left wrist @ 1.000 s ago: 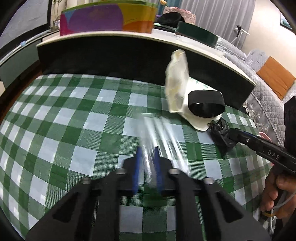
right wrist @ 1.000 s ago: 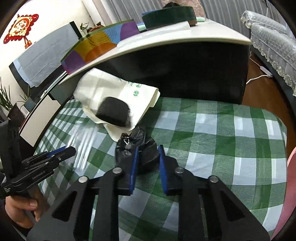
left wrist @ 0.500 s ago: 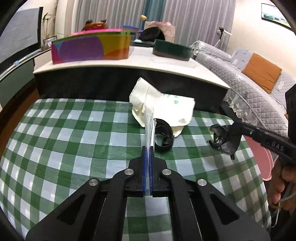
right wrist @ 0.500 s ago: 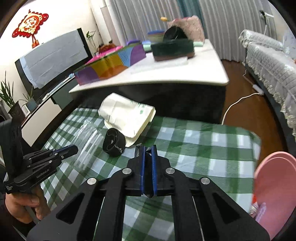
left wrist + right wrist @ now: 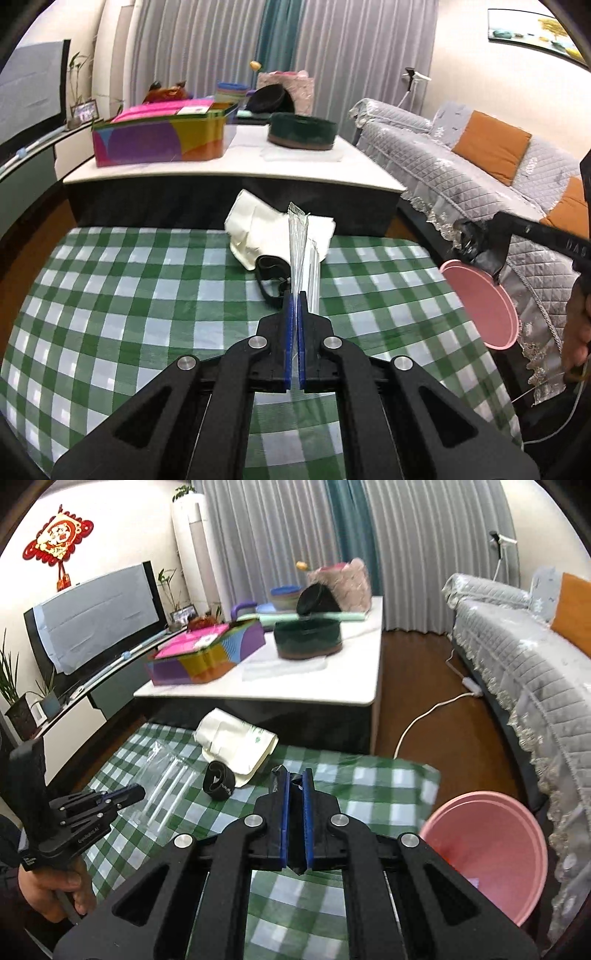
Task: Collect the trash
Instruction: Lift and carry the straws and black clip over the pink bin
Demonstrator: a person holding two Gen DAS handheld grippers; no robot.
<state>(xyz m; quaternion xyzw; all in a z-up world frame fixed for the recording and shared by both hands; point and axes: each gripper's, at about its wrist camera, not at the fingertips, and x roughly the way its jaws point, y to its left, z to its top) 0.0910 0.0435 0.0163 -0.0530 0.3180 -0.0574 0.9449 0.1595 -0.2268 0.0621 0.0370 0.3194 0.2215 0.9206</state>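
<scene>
My left gripper (image 5: 296, 295) is shut on a clear plastic wrapper (image 5: 301, 251), which stands up edge-on from its blue pads above the green checked table (image 5: 147, 302). In the right wrist view that wrapper (image 5: 166, 786) hangs flat off the left gripper (image 5: 138, 793). My right gripper (image 5: 294, 775) is shut on a crumpled black plastic bag (image 5: 293, 805), squeezed between its pads. From the left wrist view the black bag (image 5: 476, 245) hangs at the right gripper's tips just above the far rim of the pink bin (image 5: 480, 302).
A white paper bag (image 5: 236, 746) and a black band roll (image 5: 218, 784) lie at the table's far edge. The pink bin (image 5: 487, 849) stands on the floor off the right corner. Behind is a white table with boxes (image 5: 159, 142); a grey sofa (image 5: 480, 173) runs along the right.
Both grippers rose off the cloth with their loads. The left pinched the wrapper flat and lifted it; the right closed on the black bag and carried it right, over the pink bin.
</scene>
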